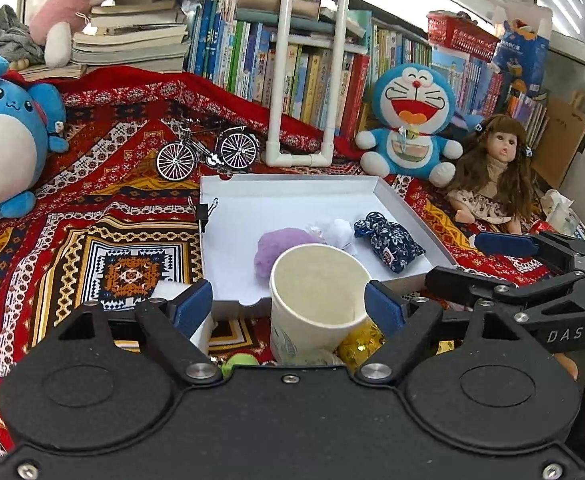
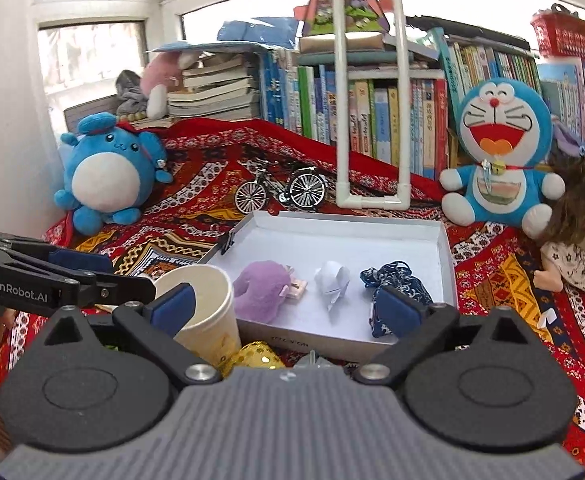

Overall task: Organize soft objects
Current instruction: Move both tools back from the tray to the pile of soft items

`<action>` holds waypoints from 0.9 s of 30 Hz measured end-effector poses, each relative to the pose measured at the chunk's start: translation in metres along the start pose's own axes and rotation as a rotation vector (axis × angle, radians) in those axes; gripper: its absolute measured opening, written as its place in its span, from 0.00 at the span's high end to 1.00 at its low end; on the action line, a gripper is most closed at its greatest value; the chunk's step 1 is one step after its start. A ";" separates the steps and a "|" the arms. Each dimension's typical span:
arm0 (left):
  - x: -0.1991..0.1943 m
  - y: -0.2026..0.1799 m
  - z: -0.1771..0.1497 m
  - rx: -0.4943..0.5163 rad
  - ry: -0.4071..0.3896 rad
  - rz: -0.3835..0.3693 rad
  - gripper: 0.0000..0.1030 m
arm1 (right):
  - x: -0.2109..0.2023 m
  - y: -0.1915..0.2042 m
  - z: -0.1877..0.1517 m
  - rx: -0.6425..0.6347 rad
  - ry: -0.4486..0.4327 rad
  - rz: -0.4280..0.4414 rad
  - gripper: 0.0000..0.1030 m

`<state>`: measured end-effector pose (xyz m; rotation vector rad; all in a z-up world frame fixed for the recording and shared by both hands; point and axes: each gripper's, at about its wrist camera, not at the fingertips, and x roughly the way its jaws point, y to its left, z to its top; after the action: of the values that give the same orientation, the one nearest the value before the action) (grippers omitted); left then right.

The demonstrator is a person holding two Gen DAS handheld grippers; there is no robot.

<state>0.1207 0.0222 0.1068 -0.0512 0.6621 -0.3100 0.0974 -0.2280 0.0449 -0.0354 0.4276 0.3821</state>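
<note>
- The left claw [image 1: 288, 304] is gaping around the paper cup [image 1: 316, 300], not pressing it.
- The right claw [image 2: 288, 308] is gaping wide, holding nothing.
- The purple plush [image 2: 262, 292], white paper [image 2: 332, 280] and blue pouch [image 2: 396, 280] are lying in the white tray [image 2: 448, 264].

"DAS" – right gripper [image 1: 504, 260] arm; "GenRobot.AI" – left gripper [image 2: 104, 270] arm.

Ahead of the left gripper [image 1: 288, 308]: cream paper cup [image 1: 316, 300], white tray [image 1: 292, 196], lilac plush [image 1: 276, 250], navy floral pouch [image 1: 388, 246], red patterned cloth [image 1: 104, 184].
</note>
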 end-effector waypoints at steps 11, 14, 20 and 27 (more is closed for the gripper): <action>-0.016 0.003 -0.046 -0.027 -0.023 0.057 0.18 | -0.013 0.024 -0.032 -0.148 -0.075 0.028 0.00; -0.019 0.005 -0.059 -0.035 -0.024 0.067 0.18 | -0.015 0.029 -0.041 -0.173 -0.111 0.045 0.00; -0.025 0.005 -0.077 -0.019 -0.057 0.104 0.12 | -0.014 0.038 -0.056 -0.212 -0.146 0.074 0.00; -0.029 0.009 -0.090 -0.004 -0.106 0.158 0.07 | -0.008 0.041 -0.067 -0.195 -0.125 0.100 0.00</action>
<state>0.0467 0.0441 0.0521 -0.0185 0.5578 -0.1522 0.0483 -0.2001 -0.0111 -0.1794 0.2686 0.5210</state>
